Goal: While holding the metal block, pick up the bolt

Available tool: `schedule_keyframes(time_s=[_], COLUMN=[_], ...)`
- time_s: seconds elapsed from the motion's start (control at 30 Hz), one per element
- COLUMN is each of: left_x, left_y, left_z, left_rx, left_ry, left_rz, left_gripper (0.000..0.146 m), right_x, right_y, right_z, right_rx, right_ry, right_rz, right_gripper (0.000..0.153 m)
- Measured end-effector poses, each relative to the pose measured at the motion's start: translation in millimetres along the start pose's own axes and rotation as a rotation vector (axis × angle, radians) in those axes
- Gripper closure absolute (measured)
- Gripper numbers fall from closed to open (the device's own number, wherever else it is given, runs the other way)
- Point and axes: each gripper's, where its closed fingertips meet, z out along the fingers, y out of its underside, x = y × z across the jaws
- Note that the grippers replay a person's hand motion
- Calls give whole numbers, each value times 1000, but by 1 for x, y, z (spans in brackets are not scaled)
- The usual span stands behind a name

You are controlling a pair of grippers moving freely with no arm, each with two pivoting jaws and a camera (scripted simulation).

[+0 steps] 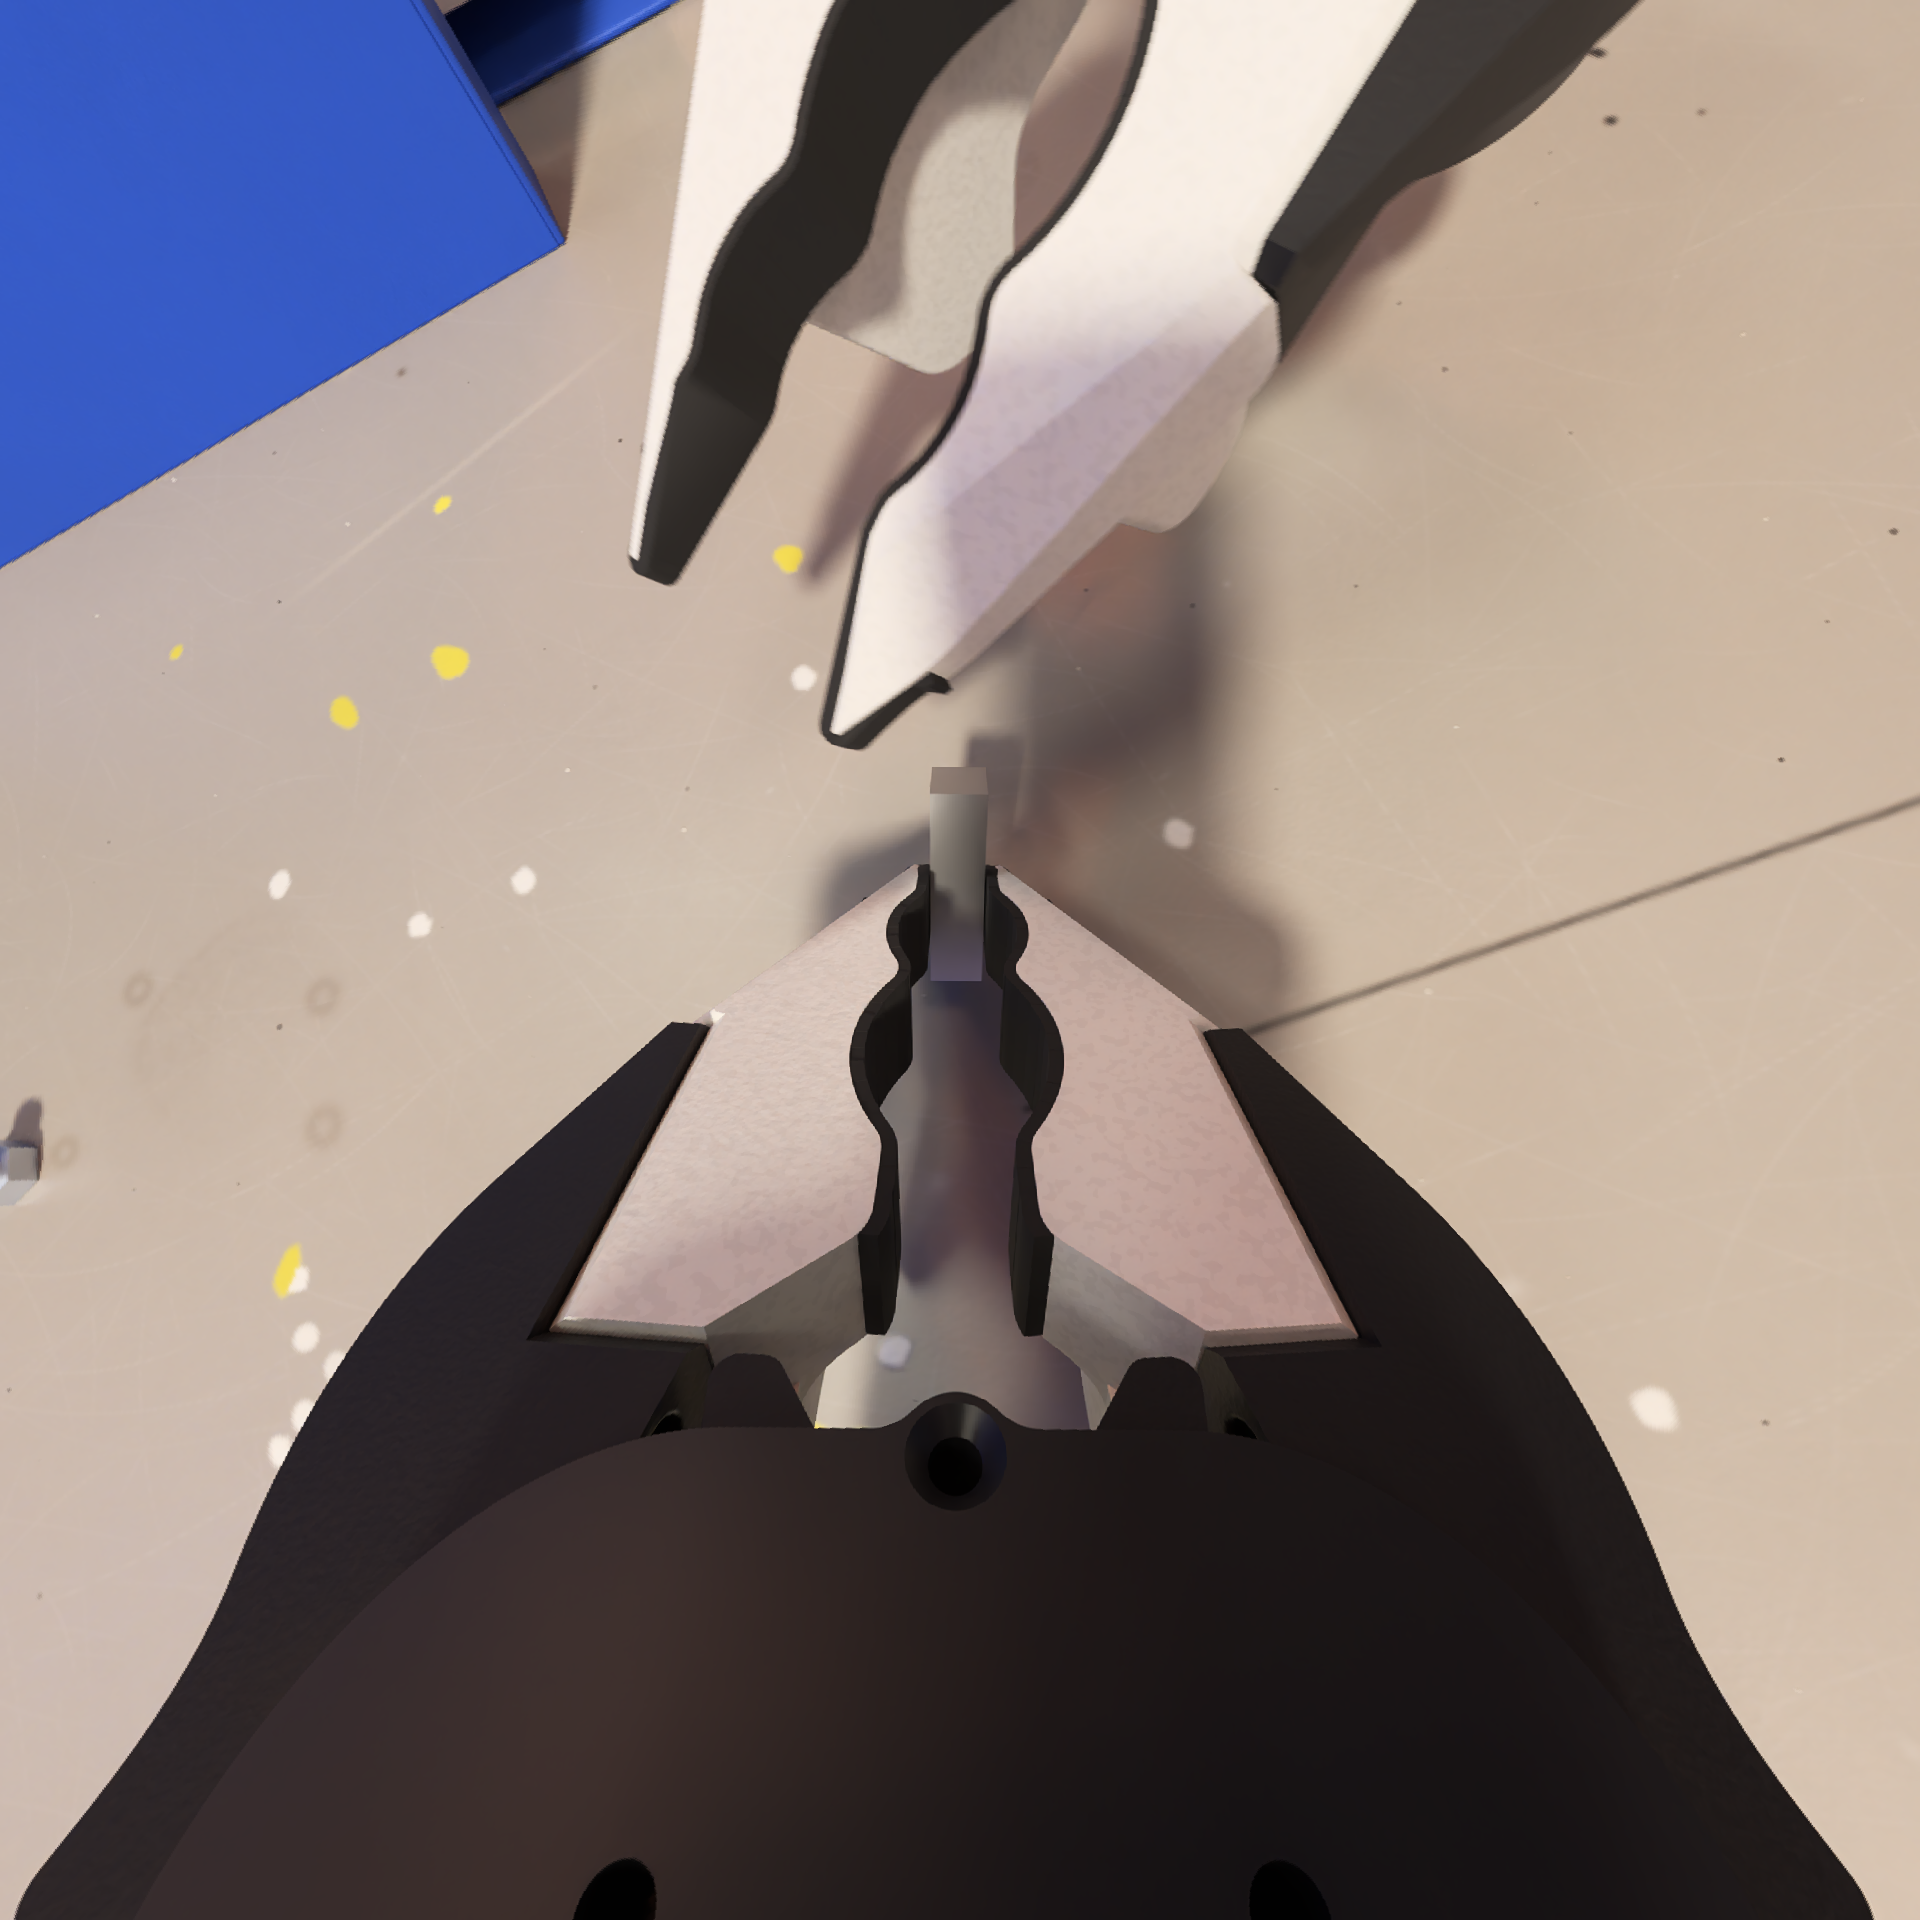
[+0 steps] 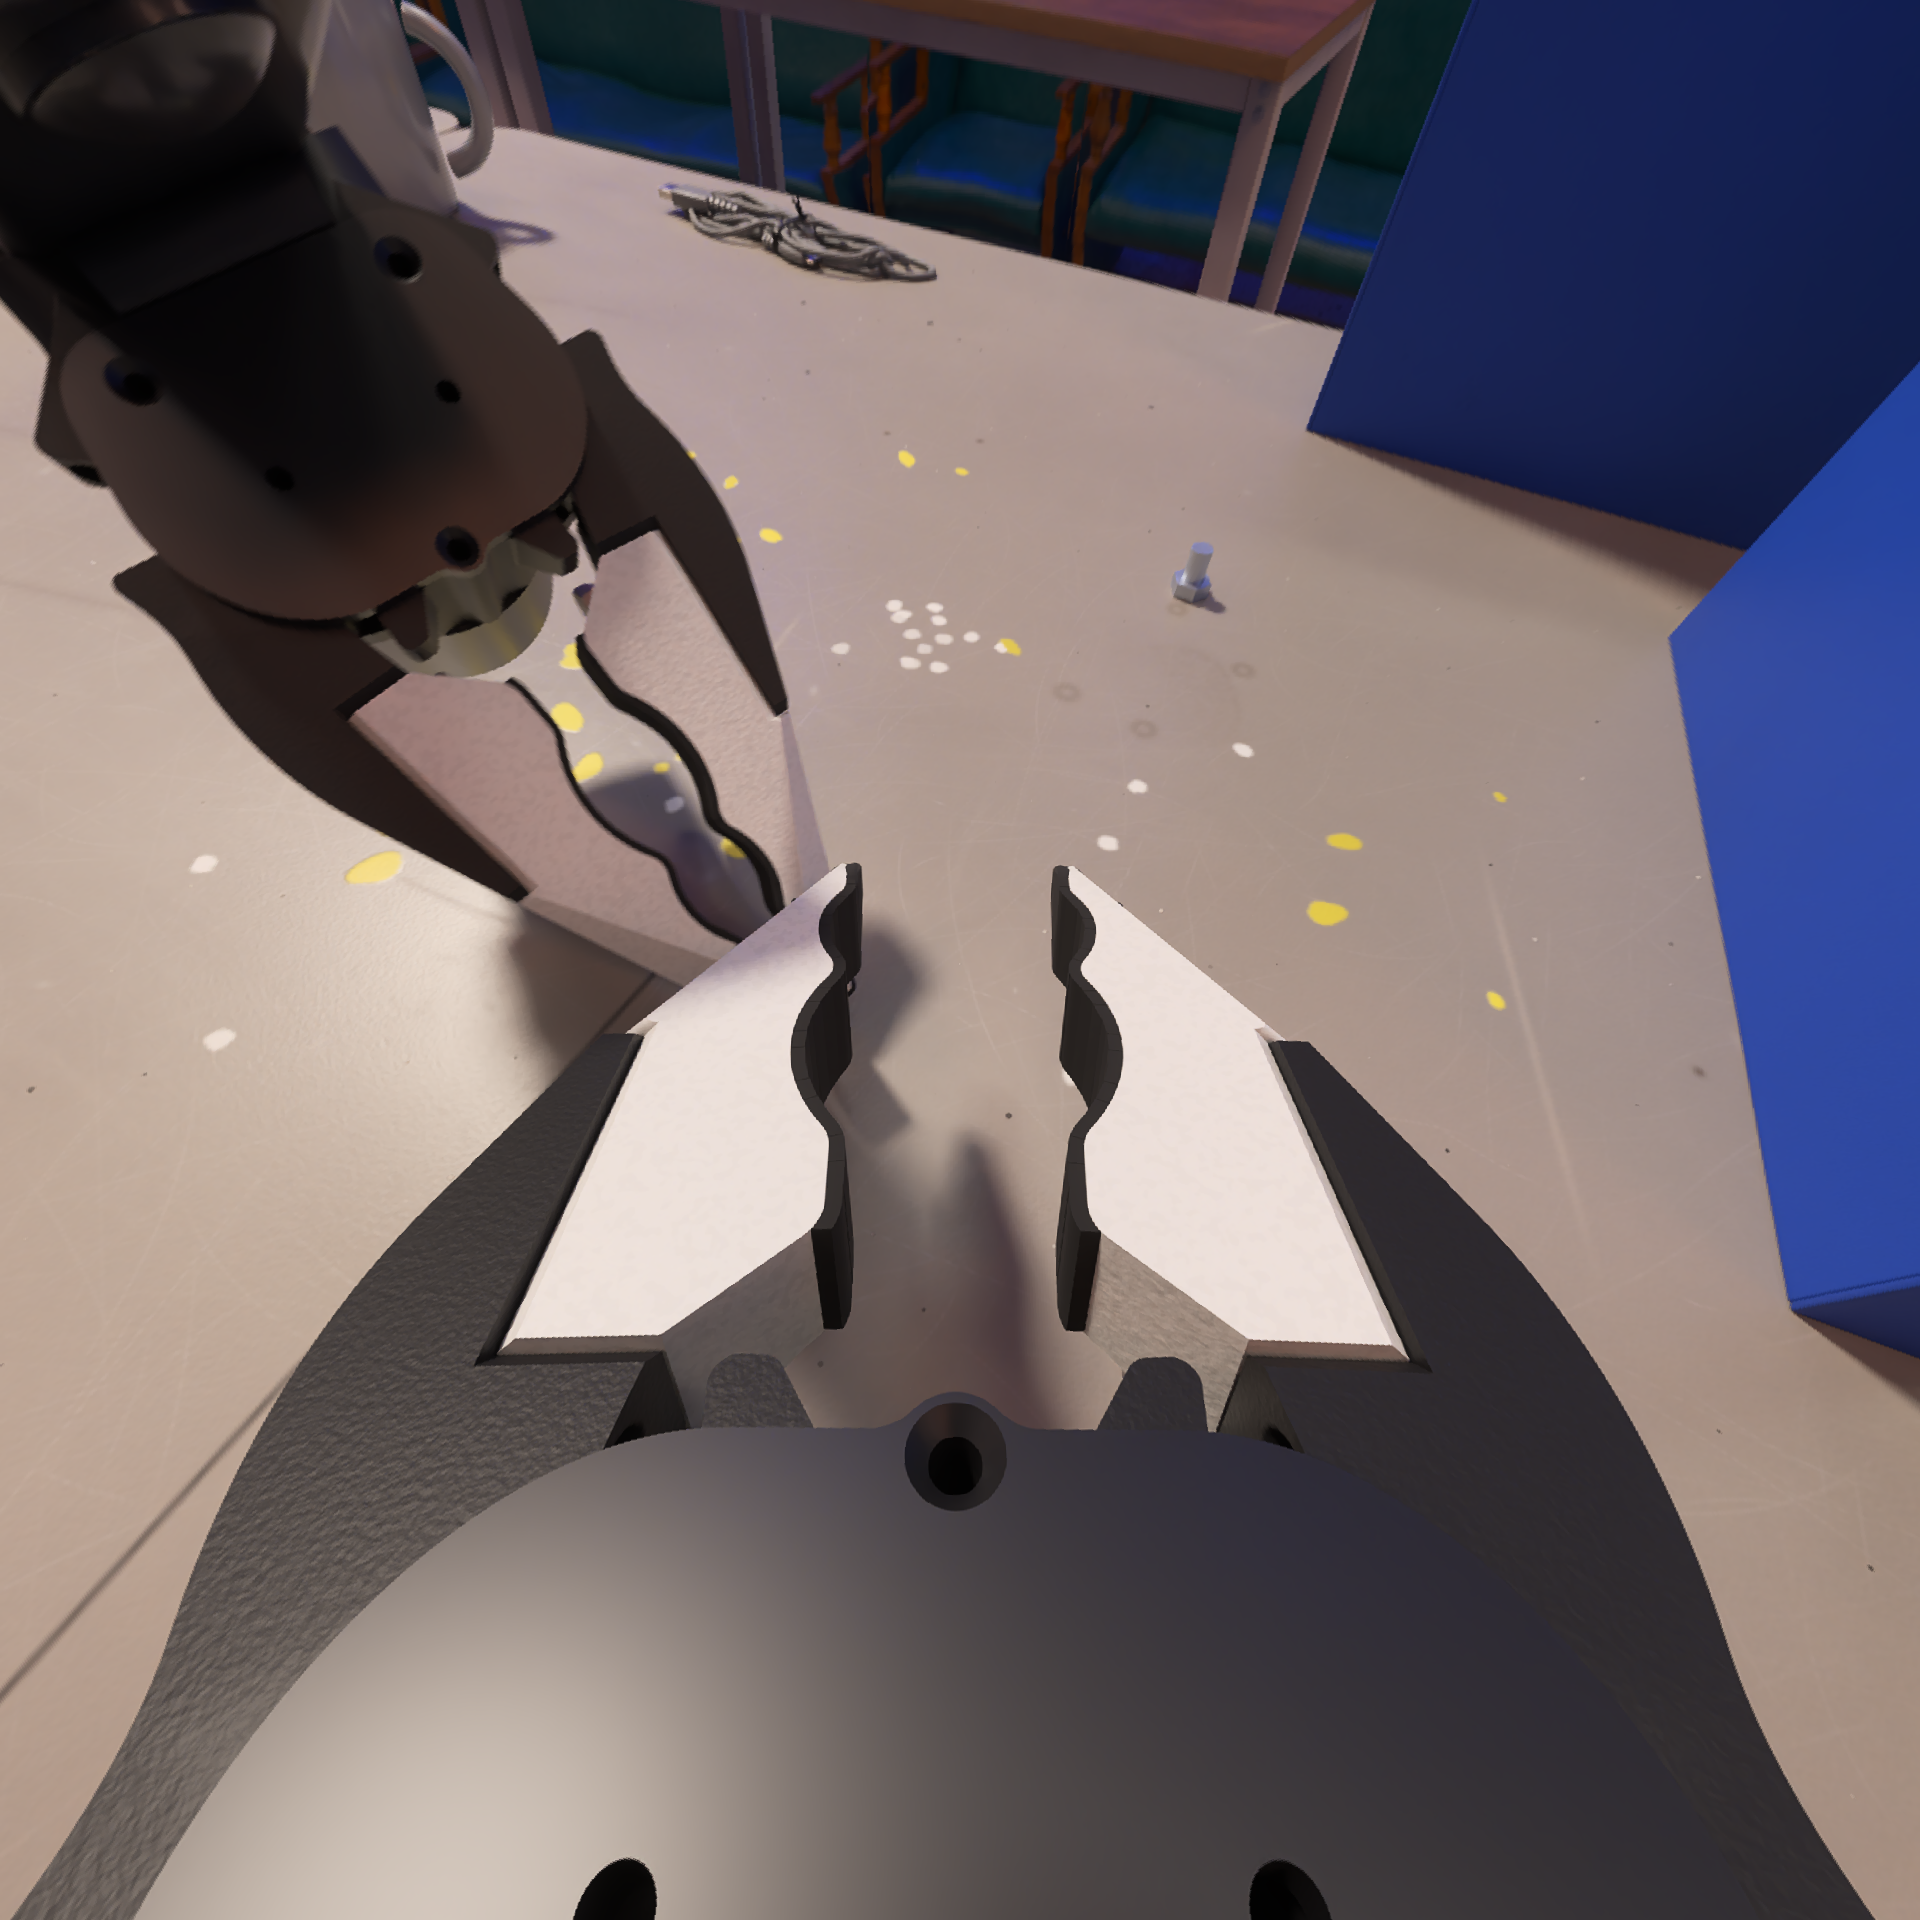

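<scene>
My left gripper (image 1: 956, 878) is shut on a thin grey metal block (image 1: 957, 826) whose end sticks out past the fingertips, just above the beige table (image 1: 1507, 644). My right gripper (image 2: 956, 894) is open and empty, low over the table; in the left wrist view it (image 1: 758, 644) hangs just beyond the block. The left gripper (image 2: 774, 914) shows close to my right gripper's left fingertip. A small silver bolt (image 2: 1195, 577) stands head down on the table, well ahead and to the right of my right gripper. It also shows at the left edge of the left wrist view (image 1: 16, 1164).
Two blue boxes (image 2: 1621, 260) (image 2: 1808, 852) stand to the right, close beyond the bolt; one blue box (image 1: 229, 249) fills the left wrist view's upper left. A grey cable bundle (image 2: 810, 234) and a white mug (image 2: 436, 104) sit at the table's far edge. Paint specks dot the table.
</scene>
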Motion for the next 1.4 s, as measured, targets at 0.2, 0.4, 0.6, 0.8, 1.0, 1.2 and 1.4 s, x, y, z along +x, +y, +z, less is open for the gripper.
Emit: schedule_keyframes(time_s=[0.2, 0.4, 0.6, 0.8, 1.0, 1.2, 1.4], left_x=[13, 13, 15, 19, 22, 22, 23], left_y=[3, 5, 6, 5, 5, 5, 5], left_z=[-7, -10, -11, -11, -12, -12, -11], left_rx=[2, 2, 7, 17, 24, 24, 24], left_ry=[-38, -73, -79, -28, 37, 34, 42], left_rz=[39, 74, 94, 87, 56, 60, 51], left_gripper=[137, 137, 137, 137, 137, 137, 137], right_x=[6, 39, 75, 96, 102, 100, 97], right_y=[-7, -38, -52, -45, -29, -29, -23], right_z=[0, 29, 109, 171, 186, 196, 196], right_rx=[16, -69, -374, -640, -851, -936, -1008], right_ry=[18, 64, -3, -182, -321, -401, -497], right_rz=[-45, -128, -322, -647, -872, -995, -999], right_gripper=[115, 126, 133, 137, 137, 130, 139])
